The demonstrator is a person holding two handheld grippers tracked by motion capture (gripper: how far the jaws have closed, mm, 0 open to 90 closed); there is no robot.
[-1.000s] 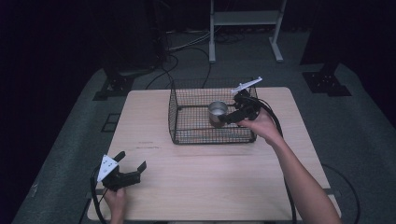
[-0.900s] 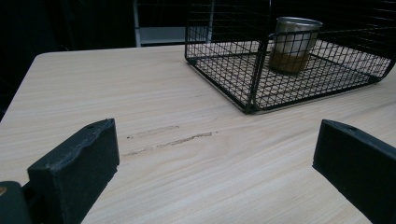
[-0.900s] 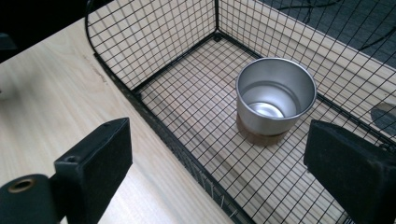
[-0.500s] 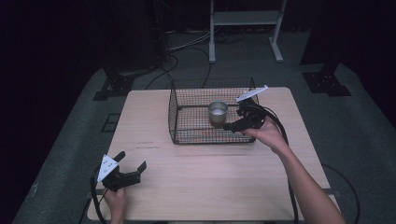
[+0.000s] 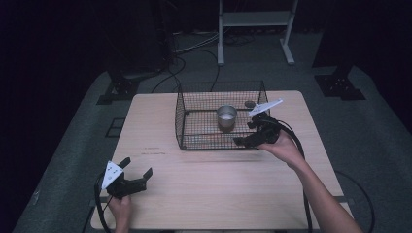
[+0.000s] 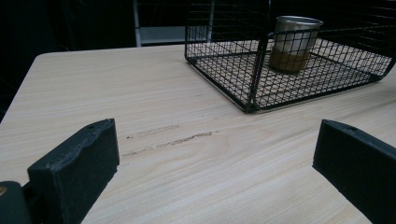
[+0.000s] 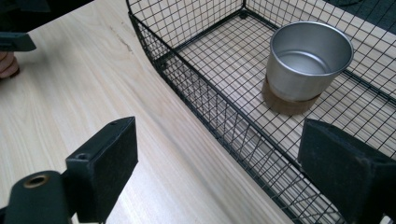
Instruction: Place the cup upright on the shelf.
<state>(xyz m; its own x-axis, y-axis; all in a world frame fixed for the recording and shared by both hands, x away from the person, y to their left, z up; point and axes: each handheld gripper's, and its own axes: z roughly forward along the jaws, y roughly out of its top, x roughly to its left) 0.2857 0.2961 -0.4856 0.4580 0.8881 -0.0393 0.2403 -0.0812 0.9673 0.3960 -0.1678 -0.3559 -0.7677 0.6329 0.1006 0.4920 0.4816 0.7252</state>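
Observation:
A black wire basket (image 5: 218,145) stands at the middle back of the table, and a steel cup (image 5: 226,116) with a brown base stands upright inside it. My right gripper (image 5: 244,134) is at the basket's near right corner. In the right gripper view the right gripper (image 7: 219,144) straddles the basket's near wall (image 7: 196,93), one jaw over the table and one over the basket floor. Its jaws have just been closing; the pads are clear of the wire. The cup (image 7: 306,65) lies ahead of it. My left gripper (image 5: 138,166) rests open and empty at the table's near left.
The wooden table (image 5: 160,121) has bare room left of the basket and in front of it. A small dark round thing (image 5: 249,103) lies behind the basket's right end. Cables and a metal stand's legs (image 5: 221,58) are on the floor beyond the table.
My right gripper has come away from the cup toward the near side of the basket and a little lower. The left gripper has stayed where it was.

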